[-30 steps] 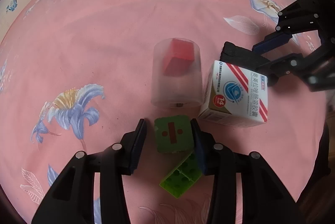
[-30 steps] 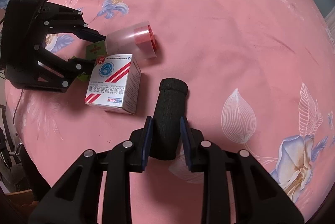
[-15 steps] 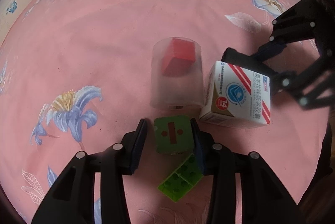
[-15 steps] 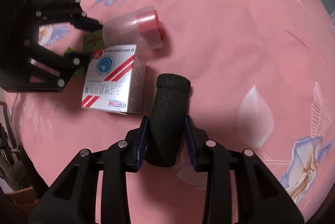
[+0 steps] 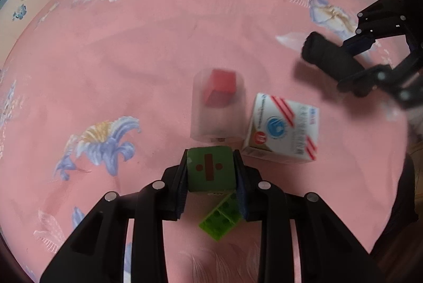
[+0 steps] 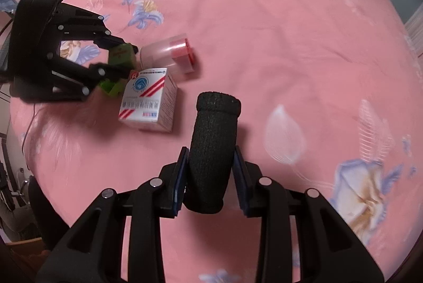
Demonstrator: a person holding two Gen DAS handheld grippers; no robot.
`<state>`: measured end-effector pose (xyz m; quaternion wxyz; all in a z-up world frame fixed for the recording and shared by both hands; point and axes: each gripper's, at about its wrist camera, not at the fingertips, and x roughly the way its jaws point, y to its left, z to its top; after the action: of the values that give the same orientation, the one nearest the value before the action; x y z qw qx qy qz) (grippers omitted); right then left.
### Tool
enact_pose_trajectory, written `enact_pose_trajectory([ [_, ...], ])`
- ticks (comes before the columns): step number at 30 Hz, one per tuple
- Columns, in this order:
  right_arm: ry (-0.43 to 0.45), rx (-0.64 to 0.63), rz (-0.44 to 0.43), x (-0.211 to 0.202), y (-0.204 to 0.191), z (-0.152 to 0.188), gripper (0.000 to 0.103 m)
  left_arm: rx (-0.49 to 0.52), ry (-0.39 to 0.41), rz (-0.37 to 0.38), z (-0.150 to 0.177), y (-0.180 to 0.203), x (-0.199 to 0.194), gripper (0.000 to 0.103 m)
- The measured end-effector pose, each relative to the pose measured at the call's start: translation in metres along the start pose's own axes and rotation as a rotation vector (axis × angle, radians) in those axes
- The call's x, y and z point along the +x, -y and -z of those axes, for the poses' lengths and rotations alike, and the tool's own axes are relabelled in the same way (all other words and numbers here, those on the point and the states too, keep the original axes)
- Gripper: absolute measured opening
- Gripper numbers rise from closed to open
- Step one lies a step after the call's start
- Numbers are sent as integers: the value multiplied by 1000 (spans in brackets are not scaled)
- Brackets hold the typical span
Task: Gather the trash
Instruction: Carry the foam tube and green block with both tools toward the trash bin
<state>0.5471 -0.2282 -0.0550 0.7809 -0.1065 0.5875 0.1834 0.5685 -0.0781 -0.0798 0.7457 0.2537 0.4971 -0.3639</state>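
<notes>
From the left wrist view, the left gripper (image 5: 210,172) is closing its fingers (image 5: 182,177) on a dark green cube with red marks (image 5: 210,168), both pads against its sides. Just under it lies a bright green studded building brick (image 5: 220,215) on the pink flowered bedspread (image 5: 158,45). Beyond the cube a clear plastic cup (image 5: 218,108) lies tipped on its side with 1 red block (image 5: 219,90) inside; a white carton with red stripes and a blue logo (image 5: 284,128) rests just beside it. No bin or bag shows.

From the right wrist view, the right gripper (image 6: 210,177) has its fingers (image 6: 181,178) drawn narrow on a black foam cylinder (image 6: 211,148), which looks lifted off the bedspread. The carton, the cup and the brick lie near the left gripper.

By my reckoning, collecting has barely begun: 2 pieces are in hand, none deposited, and 3 remain on the bed.
</notes>
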Motion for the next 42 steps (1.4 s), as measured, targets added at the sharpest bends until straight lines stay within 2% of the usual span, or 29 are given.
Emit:
enact_pose_trajectory([
  [2, 4, -13, 15, -12, 6, 10, 34, 11, 17, 0, 2, 3, -14, 33],
  [7, -11, -73, 52, -30, -13, 51, 34, 51, 46, -29, 19, 22, -53, 33],
  [12, -25, -120, 27, -50, -38, 93, 34, 92, 64, -41, 45, 49, -88, 33],
  [17, -33, -158, 22, -71, -58, 128, 34, 140, 48, -63, 79, 81, -116, 33],
  [28, -26, -222, 37, -97, -99, 174, 34, 185, 41, -89, 131, 131, -150, 33],
  [42, -38, -391, 23, -113, -177, 246, 34, 298, 46, -56, 184, 212, -169, 34],
])
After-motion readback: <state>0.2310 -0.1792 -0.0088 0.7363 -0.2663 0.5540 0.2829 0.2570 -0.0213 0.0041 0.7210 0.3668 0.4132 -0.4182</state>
